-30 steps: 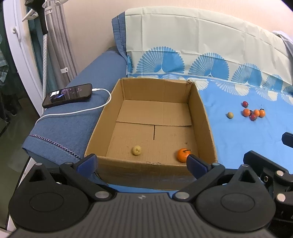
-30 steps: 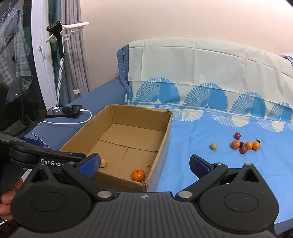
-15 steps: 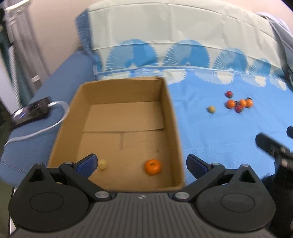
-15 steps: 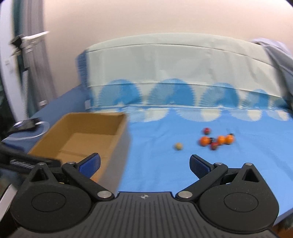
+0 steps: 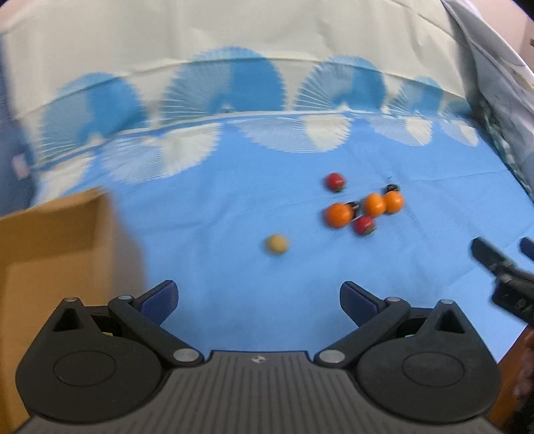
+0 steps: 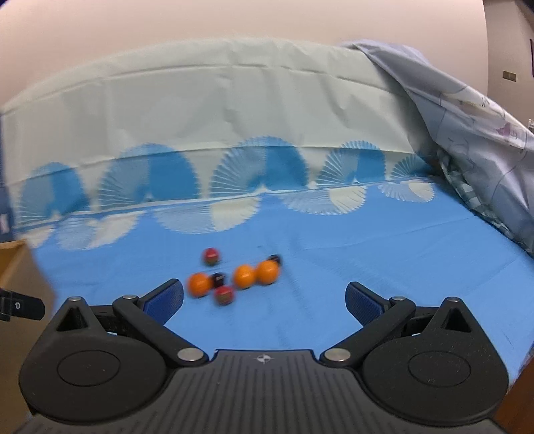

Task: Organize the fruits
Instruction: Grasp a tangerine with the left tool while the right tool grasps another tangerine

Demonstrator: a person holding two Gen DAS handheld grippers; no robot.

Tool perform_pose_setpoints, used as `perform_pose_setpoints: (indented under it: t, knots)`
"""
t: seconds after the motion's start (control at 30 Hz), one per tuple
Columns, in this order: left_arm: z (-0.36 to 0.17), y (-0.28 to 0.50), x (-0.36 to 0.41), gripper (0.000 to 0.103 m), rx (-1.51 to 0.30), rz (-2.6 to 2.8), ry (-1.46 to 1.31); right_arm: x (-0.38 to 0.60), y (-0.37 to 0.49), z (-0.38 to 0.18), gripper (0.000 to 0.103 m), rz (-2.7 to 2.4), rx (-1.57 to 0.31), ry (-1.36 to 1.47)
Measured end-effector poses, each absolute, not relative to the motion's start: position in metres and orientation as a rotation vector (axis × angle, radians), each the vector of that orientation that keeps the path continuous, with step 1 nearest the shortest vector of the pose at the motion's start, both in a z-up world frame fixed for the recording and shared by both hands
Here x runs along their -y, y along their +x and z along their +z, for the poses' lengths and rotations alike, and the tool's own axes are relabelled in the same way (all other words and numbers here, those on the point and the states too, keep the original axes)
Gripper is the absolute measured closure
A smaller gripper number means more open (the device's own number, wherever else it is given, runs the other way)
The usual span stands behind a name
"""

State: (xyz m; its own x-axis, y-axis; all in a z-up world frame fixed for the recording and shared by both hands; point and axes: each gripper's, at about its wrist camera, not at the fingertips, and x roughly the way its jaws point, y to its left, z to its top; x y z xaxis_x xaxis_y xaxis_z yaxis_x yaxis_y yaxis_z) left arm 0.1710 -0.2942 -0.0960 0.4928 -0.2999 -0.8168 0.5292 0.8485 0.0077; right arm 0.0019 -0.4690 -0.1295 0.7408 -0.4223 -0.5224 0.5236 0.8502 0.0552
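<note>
Both tools are in the air and empty; the left black two-finger gripper with blue pads (image 5: 258, 295) is spread wide, and the right black two-finger gripper with blue pads (image 6: 263, 297) is spread just as wide, nothing between the jaws of either.

The risks, biggest first, all placed by the brown cardboard box (image 5: 50, 267). That box sits at the far left edge of both views, well apart from the fruit, so every piece faces a long carry; a weak pinch on a round fruit could drop it onto the sheet and send it rolling. Right of the box lies the tight cluster of small round orange and red fruits (image 6: 233, 277); they touch one another, so wide jaws coming down there may nudge neighbours and scatter them, or close on two at once. Between box and cluster sits the lone small pale yellow round fruit (image 5: 276, 244), alone and the safer pick, I'd say, though it too can roll away from a pad. Both views are blurred, so fine aim is hard to judge.

The surface: a bright blue bedsheet with white fan patterns (image 6: 367, 240), soft and lightly creased; behind it the pale green upright part of the cover (image 6: 233, 93); a plain beige wall (image 6: 233, 20) above; a crumpled grey-blue quilt (image 6: 467, 127) far right of the box.
</note>
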Motion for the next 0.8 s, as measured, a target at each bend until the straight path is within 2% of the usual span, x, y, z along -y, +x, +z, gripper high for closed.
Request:
perform_pose_setpoints:
  t: [0.3, 0.6, 0.8]
  knots:
    - [-0.180, 0.259, 0.415, 0.000, -1.019, -0.638, 0.305, 0.535, 0.093, -0.212, 0.001, -0.470, -0.603, 0.237]
    - [-0.236, 0.302, 0.447, 0.000, -1.120, -0.607, 0.351, 0.559, 0.152, -0.261, 0.001, -0.436, -0.665, 0.220]
    - [-0.240, 0.304, 0.448, 0.000, -1.062, -0.594, 0.405, 0.559, 0.161, -0.272, 0.001, -0.445, -0.643, 0.160]
